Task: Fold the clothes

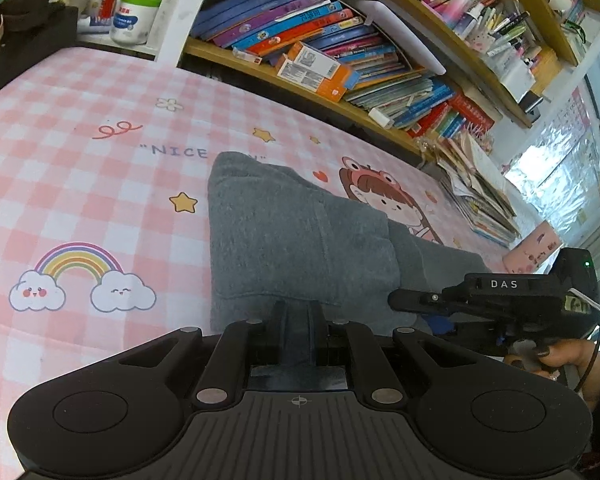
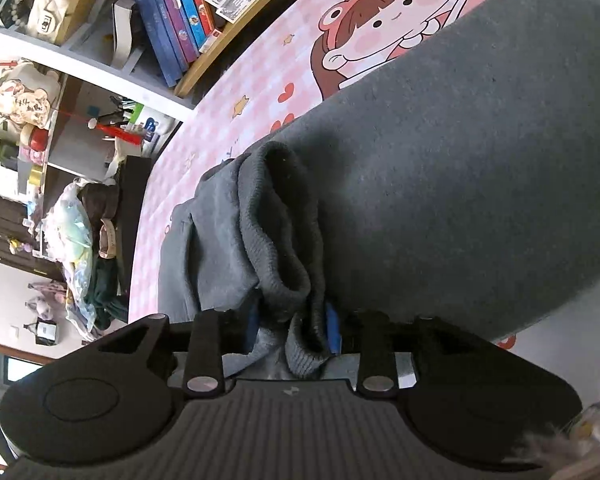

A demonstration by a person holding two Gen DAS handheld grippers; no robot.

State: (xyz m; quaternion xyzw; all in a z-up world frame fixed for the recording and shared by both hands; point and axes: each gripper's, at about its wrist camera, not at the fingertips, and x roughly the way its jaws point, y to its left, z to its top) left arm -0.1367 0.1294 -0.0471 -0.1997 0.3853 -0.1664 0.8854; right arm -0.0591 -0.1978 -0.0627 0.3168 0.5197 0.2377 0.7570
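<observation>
A grey sweatshirt-like garment (image 1: 300, 240) lies partly folded on the pink checked table cover (image 1: 80, 184). My left gripper (image 1: 298, 312) is shut at the garment's near edge, apparently pinching the cloth. My right gripper (image 1: 412, 300) shows at the right of the left wrist view, held sideways by a hand. In the right wrist view my right gripper (image 2: 296, 320) is shut on the garment's ribbed cuff (image 2: 276, 232), with the grey body (image 2: 460, 160) spread beyond it.
A wooden shelf of books (image 1: 320, 40) runs along the table's far edge. A white jar and pens (image 1: 132, 16) stand at the back left. A stack of papers (image 1: 480, 200) sits at the far right. Cluttered shelves (image 2: 28, 120) lie beyond the table.
</observation>
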